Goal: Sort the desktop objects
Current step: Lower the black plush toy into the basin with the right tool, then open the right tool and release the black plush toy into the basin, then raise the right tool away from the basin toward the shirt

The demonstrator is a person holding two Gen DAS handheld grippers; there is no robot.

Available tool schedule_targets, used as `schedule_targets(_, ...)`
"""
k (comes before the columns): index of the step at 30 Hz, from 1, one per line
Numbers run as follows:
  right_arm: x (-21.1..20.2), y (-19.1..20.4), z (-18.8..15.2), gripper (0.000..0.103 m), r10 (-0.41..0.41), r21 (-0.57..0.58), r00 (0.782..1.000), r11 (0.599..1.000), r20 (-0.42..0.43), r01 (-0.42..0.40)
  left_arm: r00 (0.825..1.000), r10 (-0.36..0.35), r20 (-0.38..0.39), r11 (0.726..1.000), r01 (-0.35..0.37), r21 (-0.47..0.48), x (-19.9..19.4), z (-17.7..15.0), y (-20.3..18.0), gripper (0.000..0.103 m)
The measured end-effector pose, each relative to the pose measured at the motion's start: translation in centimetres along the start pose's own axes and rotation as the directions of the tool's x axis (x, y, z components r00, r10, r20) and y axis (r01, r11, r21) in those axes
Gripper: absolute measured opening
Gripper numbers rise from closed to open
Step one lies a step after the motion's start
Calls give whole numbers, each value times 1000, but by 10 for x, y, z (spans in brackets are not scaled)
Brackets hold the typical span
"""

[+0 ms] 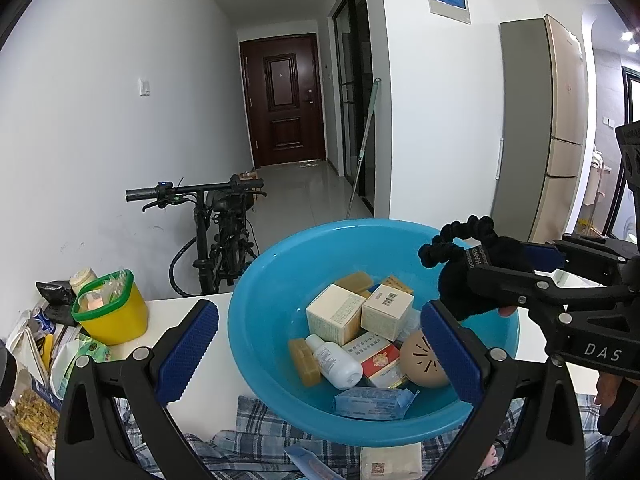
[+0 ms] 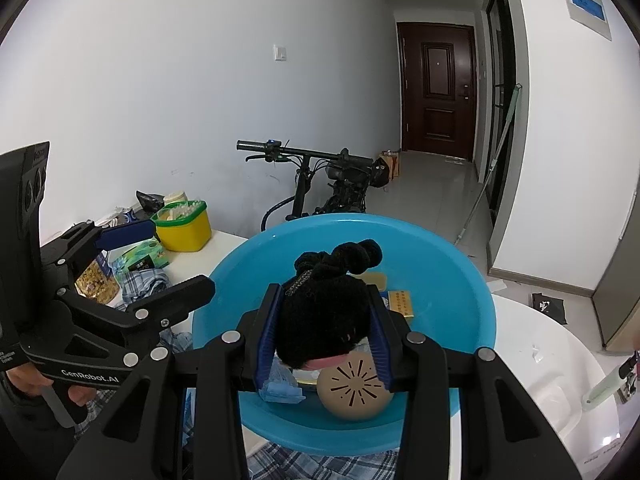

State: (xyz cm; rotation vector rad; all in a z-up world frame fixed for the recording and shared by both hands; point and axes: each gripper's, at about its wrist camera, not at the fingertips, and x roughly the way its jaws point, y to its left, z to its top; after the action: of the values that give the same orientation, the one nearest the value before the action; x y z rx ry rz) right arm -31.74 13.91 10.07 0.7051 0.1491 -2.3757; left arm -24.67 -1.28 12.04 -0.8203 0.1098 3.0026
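Nearest, the right gripper is clamped on a black fuzzy bundle with a black scrunchie at its far end, held above the blue basin. The left gripper stands wide with nothing between its pads, its right finger over the basin's near rim and its left finger over the white table. Inside the basin lie two cream boxes, a white bottle, a red-and-white box, a tan round piece (slotted on top), amber bars and a blue packet. A checked cloth lies under the basin's near side. Further left sits a yellow tub with a green rim. Beyond the table stands a bicycle.
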Motion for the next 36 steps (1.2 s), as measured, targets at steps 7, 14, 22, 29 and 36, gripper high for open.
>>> schedule_targets(7,3,-2,-1,62,-33,5,999,999,-6,33,1000,-11,2,1000,11,7,0,0,-1,103)
schedule_targets(14,-4,-19,-1,103,-62,75,998,995,15,60,1000,-21,12,1000,21,-12,-5,2,5,103)
schedule_targets(22,-2,-14,-2,103,-82,44,997,996,-5,82,1000,-7,-6,1000,7,-27,-3,1,7,103)
schedule_targets(29,-9,-7,3,103,-92,9,996,996,-3,92,1000,-22,3,999,22,-35,-9,3,10,103)
schedule_targets(36,-16,3,7,103,-115,-18,993,993,18,115,999,-44,20,997,45,-63,-18,8,19,103)
